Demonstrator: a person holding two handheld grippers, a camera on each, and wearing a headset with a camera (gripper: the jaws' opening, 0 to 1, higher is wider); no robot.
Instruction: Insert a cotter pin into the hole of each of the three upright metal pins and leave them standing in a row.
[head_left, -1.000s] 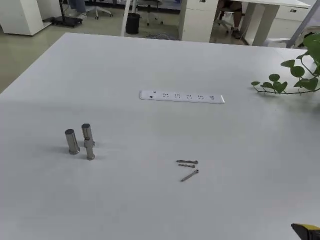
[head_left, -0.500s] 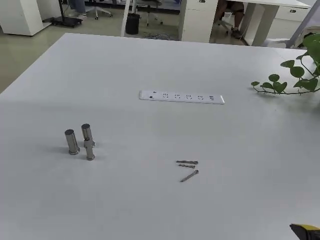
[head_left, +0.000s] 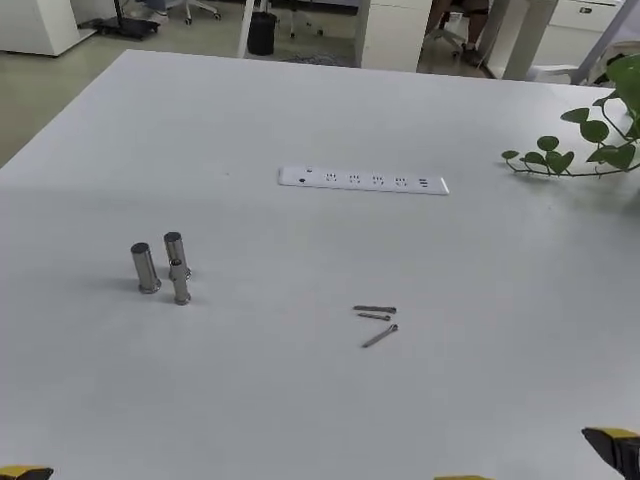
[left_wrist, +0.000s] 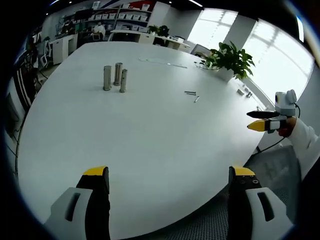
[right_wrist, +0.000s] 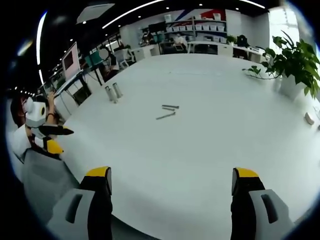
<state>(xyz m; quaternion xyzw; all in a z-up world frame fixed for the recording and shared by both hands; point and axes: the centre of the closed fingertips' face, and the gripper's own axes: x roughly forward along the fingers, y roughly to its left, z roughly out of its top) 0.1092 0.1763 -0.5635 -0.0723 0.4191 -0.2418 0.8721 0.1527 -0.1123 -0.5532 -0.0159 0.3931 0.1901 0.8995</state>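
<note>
Three upright metal pins (head_left: 163, 268) stand close together on the white table (head_left: 320, 120), left of centre. Three cotter pins (head_left: 376, 321) lie loose near the middle. In the left gripper view the metal pins (left_wrist: 116, 77) and cotter pins (left_wrist: 192, 95) lie far ahead of my left gripper (left_wrist: 168, 174), which is open and holds nothing. My right gripper (right_wrist: 172, 174) is also open and holds nothing, at the near table edge, with the cotter pins (right_wrist: 167, 111) and metal pins (right_wrist: 112, 92) well beyond it. A yellow fingertip (head_left: 612, 438) pokes in at the head view's bottom right.
A white power strip (head_left: 362, 181) lies flat beyond the cotter pins. A trailing green plant (head_left: 590, 150) reaches in at the far right. Wide bare tabletop separates the grippers from the parts. Desks and chairs stand past the far edge.
The head camera has tipped down a little. A yellow jaw tip has come in at the bottom left edge. The metal pins and cotter pins have not moved.
</note>
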